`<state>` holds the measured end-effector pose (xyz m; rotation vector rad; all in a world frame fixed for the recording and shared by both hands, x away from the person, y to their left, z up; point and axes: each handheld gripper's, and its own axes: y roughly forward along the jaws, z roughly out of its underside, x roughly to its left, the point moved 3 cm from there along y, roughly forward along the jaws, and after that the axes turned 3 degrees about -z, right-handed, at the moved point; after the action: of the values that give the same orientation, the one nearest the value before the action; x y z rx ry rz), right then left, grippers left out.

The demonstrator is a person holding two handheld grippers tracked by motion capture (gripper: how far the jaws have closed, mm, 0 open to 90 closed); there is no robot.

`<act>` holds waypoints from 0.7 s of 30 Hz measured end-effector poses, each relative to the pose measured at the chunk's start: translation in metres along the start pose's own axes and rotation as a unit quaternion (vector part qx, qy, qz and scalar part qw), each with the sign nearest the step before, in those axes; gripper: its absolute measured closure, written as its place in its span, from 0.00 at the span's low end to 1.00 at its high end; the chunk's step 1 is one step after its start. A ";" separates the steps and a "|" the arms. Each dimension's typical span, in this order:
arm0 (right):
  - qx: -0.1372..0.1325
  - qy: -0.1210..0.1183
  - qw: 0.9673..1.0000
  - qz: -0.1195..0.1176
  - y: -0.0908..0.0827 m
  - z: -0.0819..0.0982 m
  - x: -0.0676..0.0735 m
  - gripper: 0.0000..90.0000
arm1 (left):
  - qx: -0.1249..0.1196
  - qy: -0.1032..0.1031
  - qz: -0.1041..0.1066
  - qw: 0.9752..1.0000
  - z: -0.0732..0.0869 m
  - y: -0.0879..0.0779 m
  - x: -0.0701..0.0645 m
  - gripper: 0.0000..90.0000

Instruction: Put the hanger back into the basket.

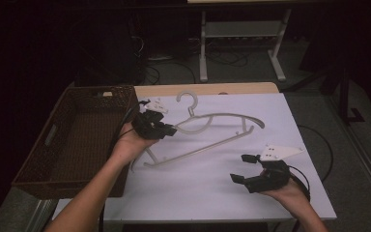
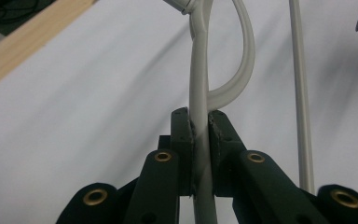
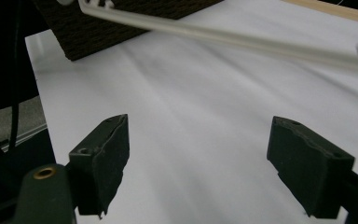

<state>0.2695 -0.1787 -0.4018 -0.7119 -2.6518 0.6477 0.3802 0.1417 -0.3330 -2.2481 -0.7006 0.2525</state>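
Off-white plastic hanger (image 1: 207,133) is sitting across the middle of the high view, and the left gripper (image 1: 166,129) is pinching it hard on the shoulder curve just below and left of the hook. In the left gripper view the jaws are clamping tight on that pale bar, nothing loose there.

The bit that matters: the hanger's long axis is running from lower left to upper right of the frame, so its far end is pointing away from the brown wicker basket (image 1: 72,140), which is lying right beside the left hand at the left of the frame. Short trip that way, I'd guess.

The right gripper (image 1: 244,168) is hanging at lower right, jaws spread wide and holding nothing. The hanger's bottom bar is crossing the top of its view, well apart from it.
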 end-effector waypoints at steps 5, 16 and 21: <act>0.000 0.001 1.000 0.007 0.000 0.001 -0.003 0.19 | -0.010 -0.016 -0.006 1.000 0.003 -0.019 0.016 0.92; 0.004 0.005 1.000 0.027 0.007 0.005 -0.011 0.15 | -0.023 -0.049 -0.025 0.998 0.018 -0.060 0.051 0.92; 0.005 0.007 1.000 0.029 0.008 0.007 -0.013 0.14 | -0.026 -0.063 -0.037 0.997 0.028 -0.081 0.064 0.92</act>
<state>0.2807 -0.1819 -0.4145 -0.7904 -2.6220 0.6675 0.3899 0.2406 -0.2925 -2.2641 -0.8650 0.3457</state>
